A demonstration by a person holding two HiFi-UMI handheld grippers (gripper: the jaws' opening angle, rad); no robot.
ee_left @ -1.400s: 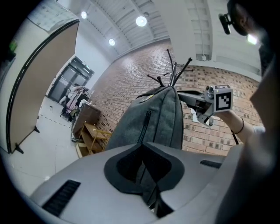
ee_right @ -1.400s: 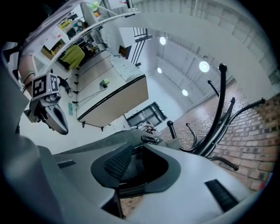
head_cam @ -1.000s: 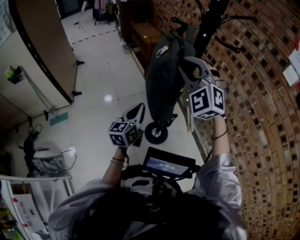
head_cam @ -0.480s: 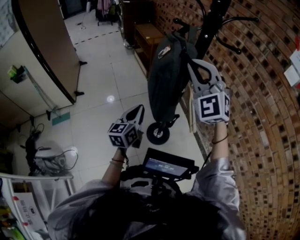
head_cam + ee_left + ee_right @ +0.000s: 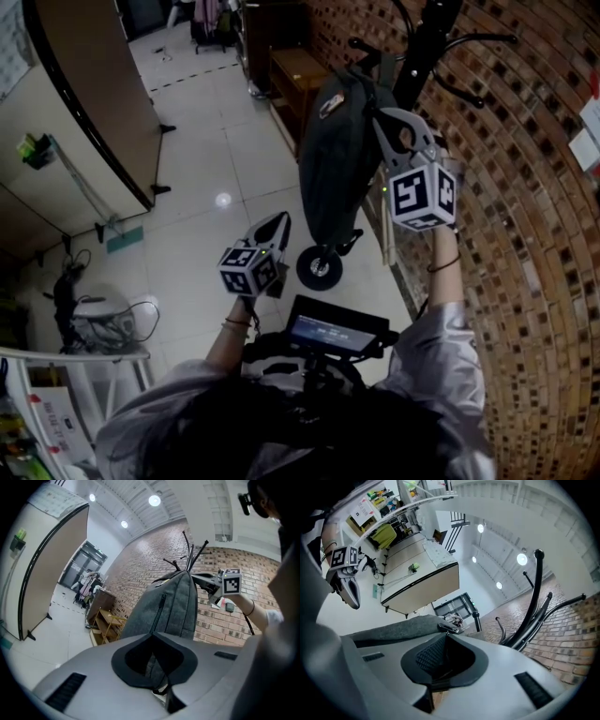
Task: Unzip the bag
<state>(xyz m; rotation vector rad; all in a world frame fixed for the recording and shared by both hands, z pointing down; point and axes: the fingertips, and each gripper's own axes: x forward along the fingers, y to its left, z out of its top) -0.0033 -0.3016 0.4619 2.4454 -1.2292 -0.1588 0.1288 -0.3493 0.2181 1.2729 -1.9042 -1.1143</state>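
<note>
Nearest, below the head camera, are the person's grey sleeves and a small dark screen (image 5: 337, 330). Just beyond it on the left, the left claw (image 5: 277, 218) is held low over the white tiled floor (image 5: 202, 178). Its two jaws are pressed together at the tips and there is nothing between them. It points towards the bag (image 5: 333, 159) but is apart from it, by the bag's lower left side. A small black wheel (image 5: 320, 267) stands on the floor under the bag.

The bag is dark grey and long. It hangs on the black coat stand (image 5: 424, 42), in front of the brick wall (image 5: 525, 244) on the right. In the left gripper view a zipper line runs down its front.

The right claw (image 5: 378, 113) is raised higher, at the bag's upper right side. Its jaws are also closed tip to tip. In the right gripper view a small metal zipper pull (image 5: 449, 629) lies directly at these tips, on the top edge of the bag. I cannot tell if the tips pinch the pull or only touch it.

Farther back, a wooden shelf (image 5: 295, 75) stands along the same wall.
</note>
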